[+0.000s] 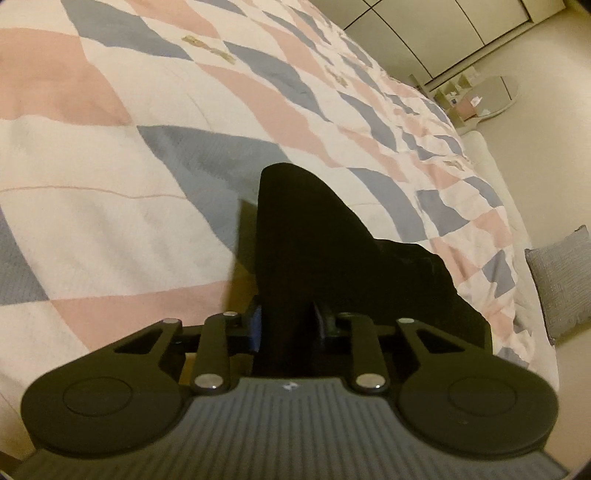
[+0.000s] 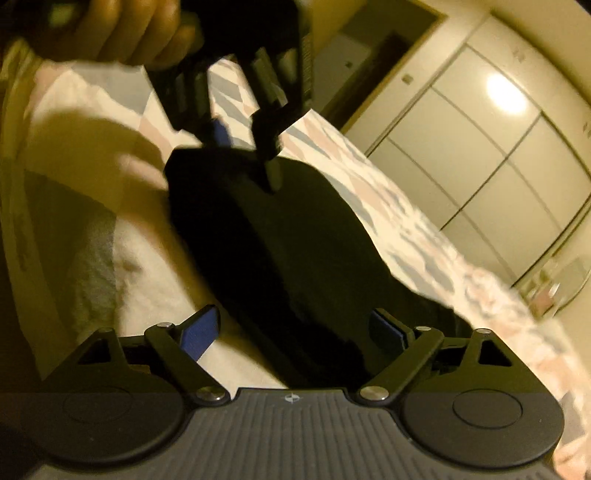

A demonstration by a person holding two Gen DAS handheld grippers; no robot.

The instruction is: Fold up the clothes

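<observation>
Right up close in the left wrist view, the left gripper (image 1: 286, 325) has its blue-padded jaws squeezed onto a fold of black garment (image 1: 314, 243), which sticks up in a peak between the fingers and drapes off to the right, down onto the bed. Under it is a quilt (image 1: 110, 147) in pink, grey-blue and white diamonds, running off to the far right where a white wardrobe (image 1: 443, 33) stands, with a grey cushion (image 1: 561, 280) low at the right edge. Over in the right wrist view, which is pretty blurry, the right gripper (image 2: 295, 336) has its jaws spread wide, blue pads well apart, and the dark cloth lies between them without either pad pressing on it. Farther off in that same view a hand (image 2: 140, 33) at the top left holds the left gripper, pinched on the garment's far end.
</observation>
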